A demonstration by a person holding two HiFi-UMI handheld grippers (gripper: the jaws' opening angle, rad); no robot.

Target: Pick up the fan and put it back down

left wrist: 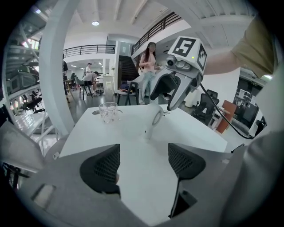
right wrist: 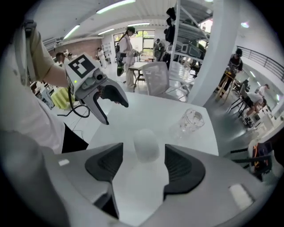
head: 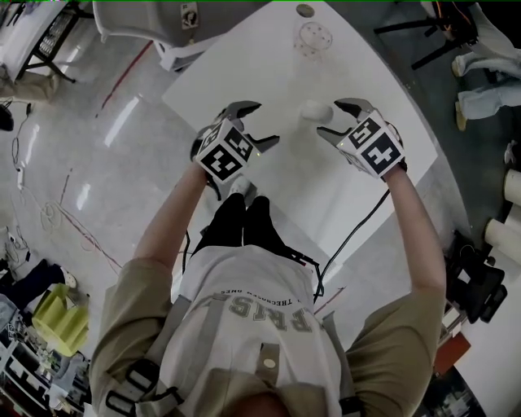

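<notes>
A small white fan (head: 313,110) stands upright on the white table (head: 269,57). In the left gripper view the fan (left wrist: 153,122) shows its round head side-on, with my right gripper (left wrist: 167,99) hanging just above it. My right gripper (head: 340,120) is open: in its own view the fan (right wrist: 145,148) sits between the two pads with a gap on each side, and neither pad touches it. My left gripper (head: 256,126) is open over bare table to the left of the fan, with nothing between its fingers (left wrist: 102,166).
A clear drinking glass (head: 313,38) stands at the table's far end, beyond the fan. A white chair (head: 146,20) is past the far left corner. A black cable (head: 358,232) trails off the table's near right edge. People stand and sit in the room behind.
</notes>
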